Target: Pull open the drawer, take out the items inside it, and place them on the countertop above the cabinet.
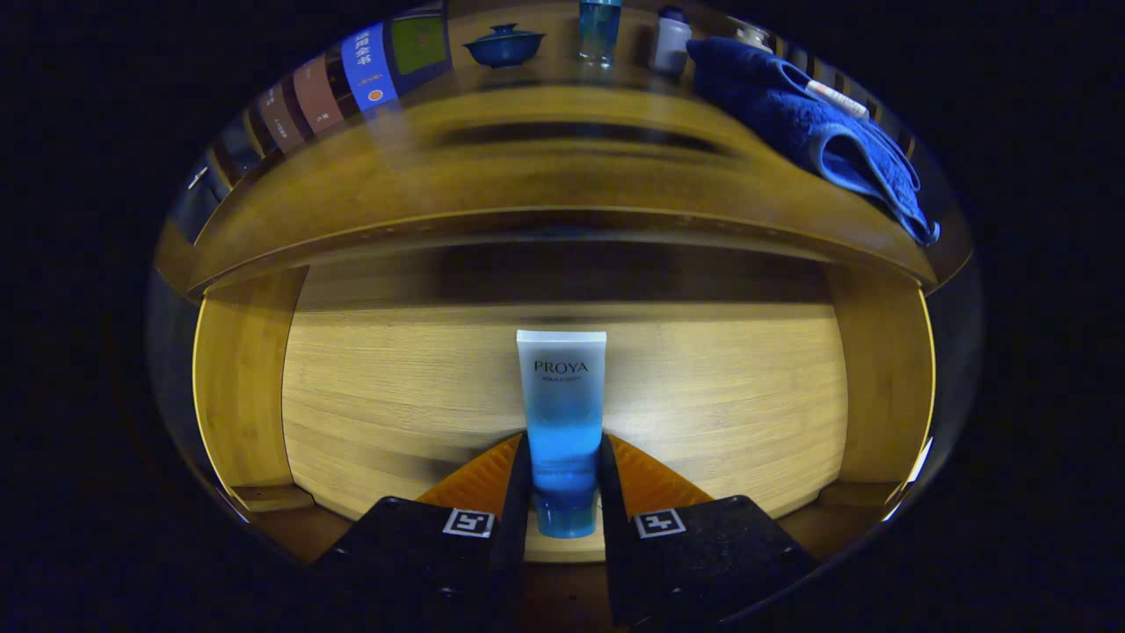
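Observation:
A blue and white cosmetic tube (562, 413) stands between the two fingers of my gripper (564, 457), cap end toward me, and both fingers press on its lower blue part. Below and behind it lies the open wooden drawer (395, 396), whose bare bottom shows on both sides of the tube. Above the drawer runs the cabinet's countertop (527, 167), a wide wooden surface.
On the countertop a blue towel (809, 132) hangs over the right edge with a small white tube (835, 98) on it. At the back stand a blue lidded bowl (504, 44), a clear blue bottle (599, 31), a white bottle (671, 40) and several books (352, 75).

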`<state>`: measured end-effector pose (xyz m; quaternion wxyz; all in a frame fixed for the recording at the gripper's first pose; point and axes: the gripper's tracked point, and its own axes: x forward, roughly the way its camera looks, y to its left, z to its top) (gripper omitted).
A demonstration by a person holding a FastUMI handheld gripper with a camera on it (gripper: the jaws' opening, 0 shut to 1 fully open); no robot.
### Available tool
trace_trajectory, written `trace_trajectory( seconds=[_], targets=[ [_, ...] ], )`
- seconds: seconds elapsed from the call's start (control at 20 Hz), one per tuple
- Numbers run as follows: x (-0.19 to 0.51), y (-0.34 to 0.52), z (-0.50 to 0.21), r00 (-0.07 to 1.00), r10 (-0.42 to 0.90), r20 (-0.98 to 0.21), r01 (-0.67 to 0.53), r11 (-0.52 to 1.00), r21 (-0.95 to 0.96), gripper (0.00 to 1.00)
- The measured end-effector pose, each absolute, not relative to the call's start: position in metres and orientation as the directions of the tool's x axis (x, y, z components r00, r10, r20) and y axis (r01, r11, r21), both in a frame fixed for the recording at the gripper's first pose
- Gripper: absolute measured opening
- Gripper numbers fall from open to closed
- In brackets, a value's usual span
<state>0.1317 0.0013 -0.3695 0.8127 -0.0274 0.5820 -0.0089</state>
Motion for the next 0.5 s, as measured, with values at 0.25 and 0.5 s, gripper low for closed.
trace_trajectory(
  seconds=[0.25,0.5],
  targets=[
    [0.112,-0.003,-0.33,0.332,-0.112,-0.937,0.021,0.994,-0.112,0.43],
    [0.112,-0.001,-0.268,0.383,-0.149,-0.912,0.069,0.989,-0.132,0.43]
  ],
)
